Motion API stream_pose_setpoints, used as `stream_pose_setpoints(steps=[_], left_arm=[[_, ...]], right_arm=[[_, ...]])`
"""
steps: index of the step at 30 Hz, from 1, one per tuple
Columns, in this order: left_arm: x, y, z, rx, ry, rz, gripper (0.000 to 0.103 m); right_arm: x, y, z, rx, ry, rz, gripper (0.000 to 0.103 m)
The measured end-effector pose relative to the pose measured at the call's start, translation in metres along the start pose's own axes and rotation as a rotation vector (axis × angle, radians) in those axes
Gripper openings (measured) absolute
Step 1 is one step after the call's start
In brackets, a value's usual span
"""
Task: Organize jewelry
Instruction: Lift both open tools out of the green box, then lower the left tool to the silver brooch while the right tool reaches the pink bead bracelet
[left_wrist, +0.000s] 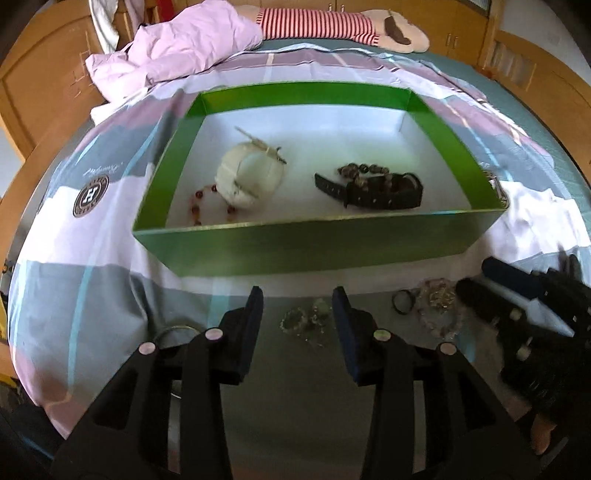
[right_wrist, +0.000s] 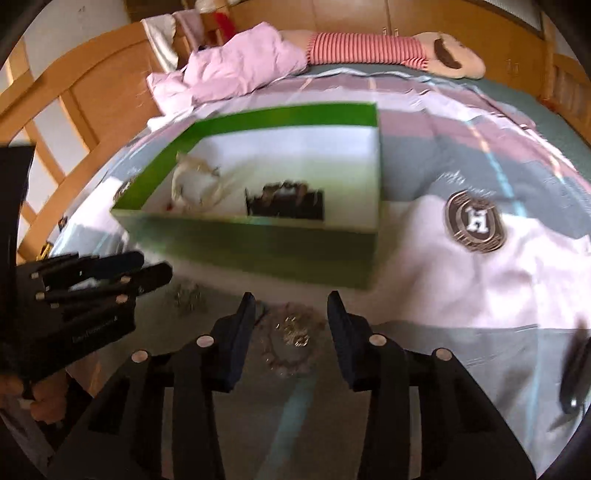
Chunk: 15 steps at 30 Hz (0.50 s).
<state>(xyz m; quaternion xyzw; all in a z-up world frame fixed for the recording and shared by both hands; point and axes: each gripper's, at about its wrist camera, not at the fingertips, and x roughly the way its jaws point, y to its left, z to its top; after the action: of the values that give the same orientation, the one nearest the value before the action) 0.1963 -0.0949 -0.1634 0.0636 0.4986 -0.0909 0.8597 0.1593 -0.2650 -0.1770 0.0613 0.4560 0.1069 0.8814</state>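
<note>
A green box (left_wrist: 314, 251) with a white floor sits on the bed; it also shows in the right wrist view (right_wrist: 258, 243). Inside lie a cream pouch (left_wrist: 247, 177), a red bead string (left_wrist: 199, 206), a black watch (left_wrist: 373, 192) and dark beads (left_wrist: 364, 170). My left gripper (left_wrist: 297, 314) is open over a greenish bracelet (left_wrist: 304, 323) on the sheet. My right gripper (right_wrist: 291, 317) is open around a pale bead bracelet with a silver chain (right_wrist: 293, 339); the same pile shows in the left wrist view (left_wrist: 437, 302). A small black ring (left_wrist: 402, 301) lies beside it.
Patterned bedsheet with a round H emblem (right_wrist: 476, 221). A crumpled pink cloth (left_wrist: 177, 48) and a striped plush toy (left_wrist: 332, 24) lie at the far end. Wooden bed frame (right_wrist: 92, 110) on the left. A thin bangle (left_wrist: 173, 332) lies by my left finger.
</note>
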Motion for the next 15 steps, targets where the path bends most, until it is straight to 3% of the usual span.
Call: stream_pose_setpoints(steps=[5,11,15], left_arm=[[0.007,0.000,-0.010,0.008,0.018,0.021,0.040],[0.006,0.005,-0.008,-0.009,0.016,0.031,0.041],[0.002,0.007,-0.008,-0.015,0.008,0.038,0.044]], right_arm=[[-0.004,-0.009,-0.004,0.064,-0.027,0.032,0.041],[-0.009,-0.027,-0.013,0.096,-0.025,-0.134,0.041],[0.002,-0.023,-0.018,0.049,0.019,-0.180,0.041]])
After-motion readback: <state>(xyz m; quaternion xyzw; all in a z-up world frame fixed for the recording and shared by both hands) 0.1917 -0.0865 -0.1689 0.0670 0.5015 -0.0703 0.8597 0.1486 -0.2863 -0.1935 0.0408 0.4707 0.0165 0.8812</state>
